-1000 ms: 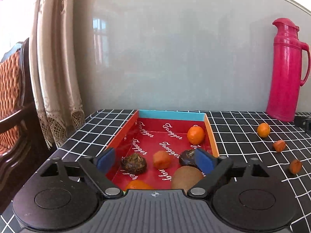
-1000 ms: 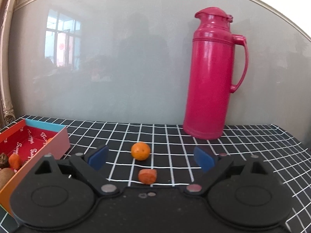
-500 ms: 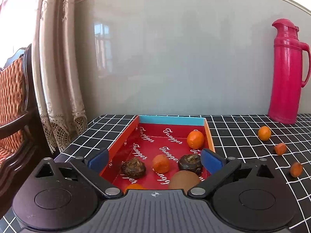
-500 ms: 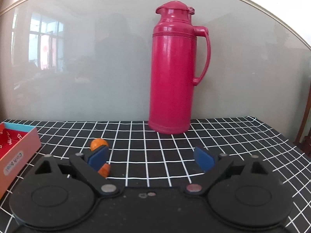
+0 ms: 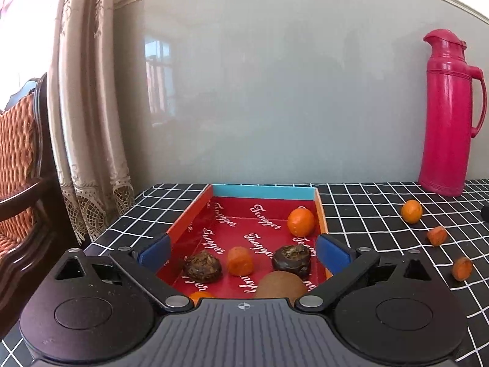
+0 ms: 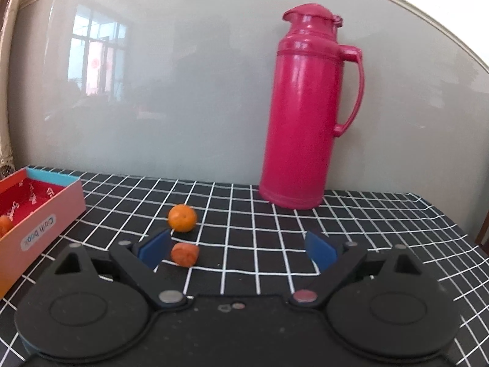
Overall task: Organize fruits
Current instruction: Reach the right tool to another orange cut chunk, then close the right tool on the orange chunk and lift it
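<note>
Both wrist views face the wall; thermos [image 5: 447, 116] probably shared.

Home, looks like a living or dining room. Lace-trimmed curtain [image 5: 88, 128] and carved wooden chair [image 5: 23, 165] with woven cushion far left of the left claw [image 5: 243, 249]; pink thermos [image 6: 308, 107] against glossy wall panel ahead of the right claw [image 6: 237, 249]; grid-cloth bench [image 6: 351, 223].

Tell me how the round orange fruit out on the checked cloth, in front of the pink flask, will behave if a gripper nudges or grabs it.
The round orange fruit looks nearly spherical, so a nudge would probably send it rolling across the checked cloth. Its smooth, glossy skin may slip between flat pads. It looks small and probably light.
</note>
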Demonstrator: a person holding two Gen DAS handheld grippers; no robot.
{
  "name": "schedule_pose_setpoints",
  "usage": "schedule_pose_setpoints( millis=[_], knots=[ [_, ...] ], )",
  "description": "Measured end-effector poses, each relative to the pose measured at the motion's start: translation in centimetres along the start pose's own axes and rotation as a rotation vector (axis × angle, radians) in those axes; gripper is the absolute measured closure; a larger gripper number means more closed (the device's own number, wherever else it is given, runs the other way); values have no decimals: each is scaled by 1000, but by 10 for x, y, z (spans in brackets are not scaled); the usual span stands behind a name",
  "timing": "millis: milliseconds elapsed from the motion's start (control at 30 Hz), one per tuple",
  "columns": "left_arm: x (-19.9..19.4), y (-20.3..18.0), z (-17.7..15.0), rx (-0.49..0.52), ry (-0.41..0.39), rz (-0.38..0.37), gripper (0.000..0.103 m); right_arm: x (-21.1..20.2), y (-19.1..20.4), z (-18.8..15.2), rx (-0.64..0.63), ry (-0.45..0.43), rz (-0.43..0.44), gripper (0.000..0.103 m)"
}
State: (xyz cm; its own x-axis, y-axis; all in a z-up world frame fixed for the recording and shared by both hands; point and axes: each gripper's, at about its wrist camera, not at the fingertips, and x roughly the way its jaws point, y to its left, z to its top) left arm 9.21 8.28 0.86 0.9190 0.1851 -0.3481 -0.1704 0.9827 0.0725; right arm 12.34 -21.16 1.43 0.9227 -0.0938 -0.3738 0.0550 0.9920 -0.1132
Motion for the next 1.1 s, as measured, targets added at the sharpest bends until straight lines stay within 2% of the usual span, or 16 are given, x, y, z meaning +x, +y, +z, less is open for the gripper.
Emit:
schedule_pose_setpoints(
  millis=[100,167,333,433,467,567,633,800,967,1100],
  knots=[
    [0,5,-1,-3,-5,15,3,16,9,-1,-6,47,3,11],
    [2,11,-2,-11,-10,33,3,21,17,0,-7,31,7,11],
    [10,27,-7,-15,7,76,3,41,33,-3,10,82,13,11],
    [14,39,-8,-24,15,99,3,47,40,-4,7,65,14,13],
    [15,42,-9,-26,18,105,3,52,43,-5,-2,84,3,14],
    [17,52,-11,-39,22,125,3,65,45,-4,6,114,-3,32],
    [20,59,-13,-50,30,136,2,74,47,-2,5,128,-21,34],
    [27,68,-16,-47,52,148,2,88,48,1,29,166,-26,50],
    [29,76,-18,-51,58,150,2,98,54,-2,19,206,-21,54],
    [28,80,-18,-56,59,152,2,105,54,-5,40,253,-2,64]
  ],
)
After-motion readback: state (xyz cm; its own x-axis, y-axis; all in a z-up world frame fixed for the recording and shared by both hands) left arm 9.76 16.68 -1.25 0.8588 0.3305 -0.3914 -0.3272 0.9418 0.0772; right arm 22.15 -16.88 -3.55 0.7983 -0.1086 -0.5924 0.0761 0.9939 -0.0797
